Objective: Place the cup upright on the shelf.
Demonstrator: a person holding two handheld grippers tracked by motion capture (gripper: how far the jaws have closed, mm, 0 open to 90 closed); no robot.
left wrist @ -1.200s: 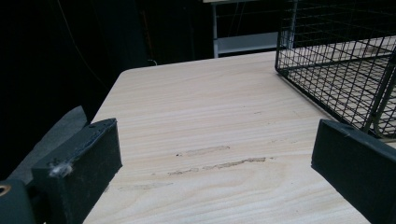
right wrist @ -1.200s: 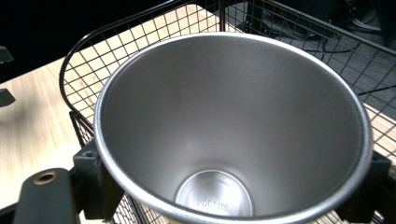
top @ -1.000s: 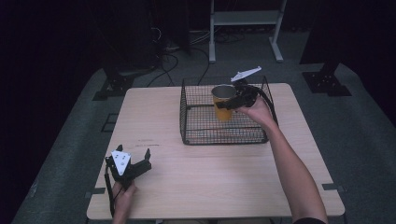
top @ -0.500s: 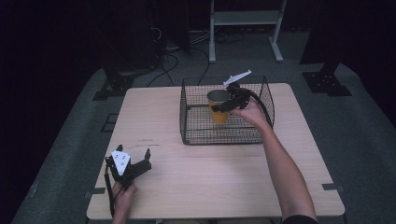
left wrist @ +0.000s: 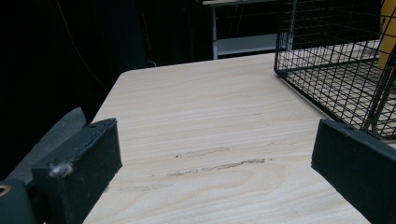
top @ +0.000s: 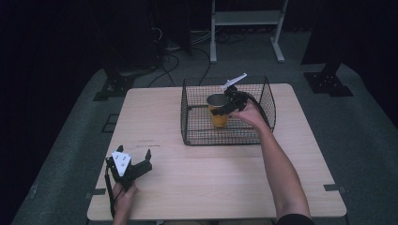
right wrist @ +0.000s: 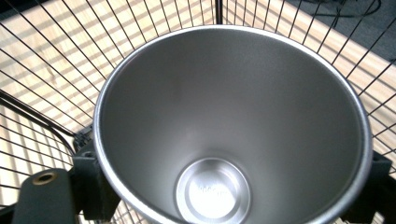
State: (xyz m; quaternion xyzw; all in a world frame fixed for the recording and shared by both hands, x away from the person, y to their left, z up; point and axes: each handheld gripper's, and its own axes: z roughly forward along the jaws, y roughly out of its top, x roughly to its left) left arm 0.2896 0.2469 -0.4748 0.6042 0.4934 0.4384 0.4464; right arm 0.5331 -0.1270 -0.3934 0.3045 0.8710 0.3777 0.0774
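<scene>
Gripping the cup [top: 218, 112] by its upper wall, our right gripper [top: 230, 104] has its jaws pressed on opposite sides just under the rim, so the steel mouth stays level and we look straight down its empty inside in the right gripper view [right wrist: 229, 140]. We hold the orange-bodied cup upright inside the wire basket [top: 197, 136], near its middle; whether its base rests on the basket floor we cannot tell. High hold, we judge, keeps the fingers clear of the mesh. Our right forearm reaches over the basket's near wall, wrist bent down. Well away from the basket, at the table's [top: 211, 187] near left corner, our left gripper [top: 133, 165] rests wide apart, holding nothing, hand low behind it.
</scene>
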